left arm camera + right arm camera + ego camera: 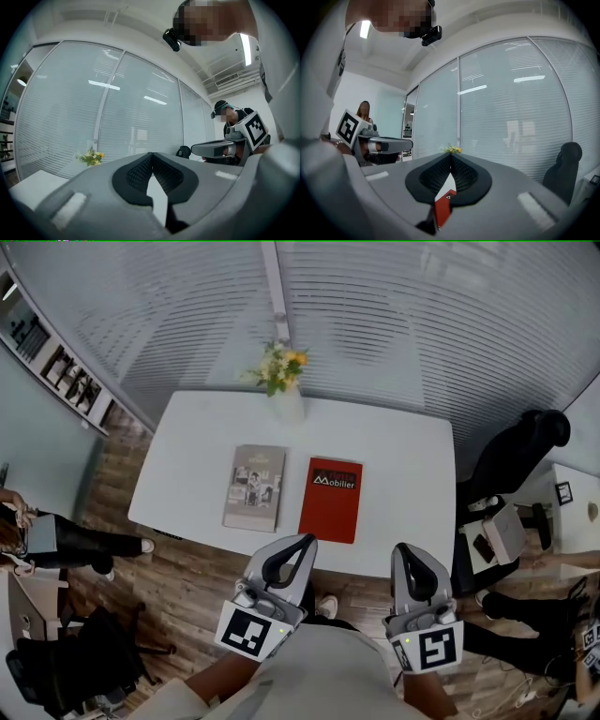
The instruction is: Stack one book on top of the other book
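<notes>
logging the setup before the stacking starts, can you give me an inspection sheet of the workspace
surface: white table, mostly bare
job's things: grey book and red book lie flat, side by side, apart, not stacked
clutter: vase of flowers at the table's far edge
grippers: left gripper and right gripper both shut, empty, at the near edge, short of the books
cables: nothing seen on the table
surroundings: glass wall with blinds, black chair at right, wood floor, seated person at left
</notes>
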`<control>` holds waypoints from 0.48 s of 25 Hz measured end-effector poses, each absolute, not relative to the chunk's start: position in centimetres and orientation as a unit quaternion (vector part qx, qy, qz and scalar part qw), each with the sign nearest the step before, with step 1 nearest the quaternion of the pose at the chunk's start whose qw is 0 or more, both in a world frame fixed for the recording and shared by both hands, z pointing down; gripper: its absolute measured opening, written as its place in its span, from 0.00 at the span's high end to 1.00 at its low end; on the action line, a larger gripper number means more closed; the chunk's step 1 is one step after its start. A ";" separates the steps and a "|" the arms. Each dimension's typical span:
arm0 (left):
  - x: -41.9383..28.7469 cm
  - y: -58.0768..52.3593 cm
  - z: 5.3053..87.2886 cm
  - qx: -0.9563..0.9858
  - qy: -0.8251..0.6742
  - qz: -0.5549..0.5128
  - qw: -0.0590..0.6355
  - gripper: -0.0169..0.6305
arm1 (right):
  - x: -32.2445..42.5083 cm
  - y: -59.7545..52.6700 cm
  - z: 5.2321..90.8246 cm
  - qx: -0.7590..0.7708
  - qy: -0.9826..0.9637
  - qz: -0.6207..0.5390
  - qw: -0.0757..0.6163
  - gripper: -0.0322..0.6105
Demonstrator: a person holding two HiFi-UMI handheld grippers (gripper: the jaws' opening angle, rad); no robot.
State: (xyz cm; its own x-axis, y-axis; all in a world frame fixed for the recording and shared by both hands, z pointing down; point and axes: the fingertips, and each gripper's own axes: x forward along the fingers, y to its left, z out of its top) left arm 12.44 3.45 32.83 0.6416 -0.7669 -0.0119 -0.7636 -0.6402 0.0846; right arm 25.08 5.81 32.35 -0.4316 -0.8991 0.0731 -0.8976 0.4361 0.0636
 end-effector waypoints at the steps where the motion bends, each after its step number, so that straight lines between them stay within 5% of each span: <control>1: 12.2 2.8 32.9 0.905 -0.423 -0.024 0.036 0.97 | 24.8 5.2 32.3 0.530 -0.847 -0.009 0.049 0.95; 12: 8.2 -4.5 32.6 0.906 -0.419 -0.038 0.032 0.97 | 20.3 -2.4 31.8 0.527 -0.847 -0.019 0.057 0.95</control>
State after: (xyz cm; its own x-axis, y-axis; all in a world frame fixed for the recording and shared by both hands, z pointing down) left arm 8.22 -4.49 32.64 0.6454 -0.7626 -0.0429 -0.7577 -0.6463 0.0904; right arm 20.29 -2.39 31.84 -0.4371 -0.8962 0.0758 -0.8918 0.4428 0.0927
